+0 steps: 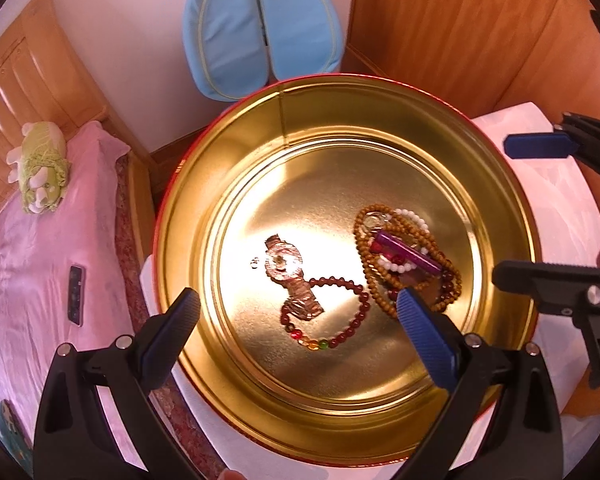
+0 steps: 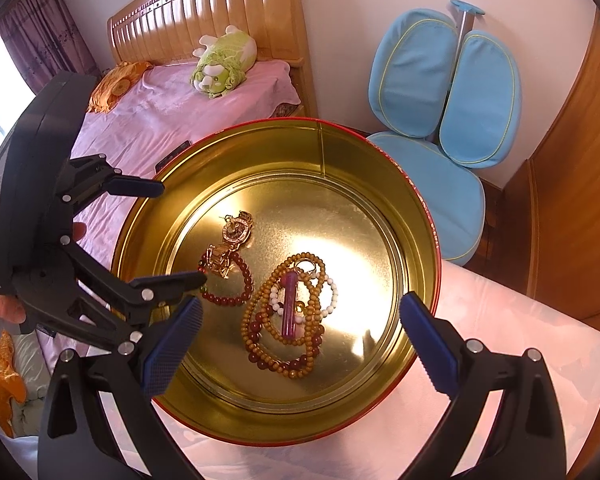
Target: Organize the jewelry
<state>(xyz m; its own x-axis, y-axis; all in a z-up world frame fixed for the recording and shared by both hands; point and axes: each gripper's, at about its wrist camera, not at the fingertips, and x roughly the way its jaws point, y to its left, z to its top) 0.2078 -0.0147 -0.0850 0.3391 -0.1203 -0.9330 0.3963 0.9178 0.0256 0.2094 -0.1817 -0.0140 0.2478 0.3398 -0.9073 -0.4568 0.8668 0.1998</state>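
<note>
Bedroom tabletop (image 2: 500, 360): gold tin (image 1: 500, 184) w/ jewelry; both tools, left (image 1: 300, 320) & right (image 2: 300, 344), agape, empty. Lift tangled beads (image 2: 284, 320) slowly, one strand.

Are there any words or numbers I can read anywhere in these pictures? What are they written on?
White print on the body of the left gripper, seen from the right wrist: a few small lines, too blurred to read.
Gold watch dial: too small to make out any numbers.
Round gold tin, bead strands and purple tube: no writing shows.
Nothing else in either view carries text that can be read.
</note>
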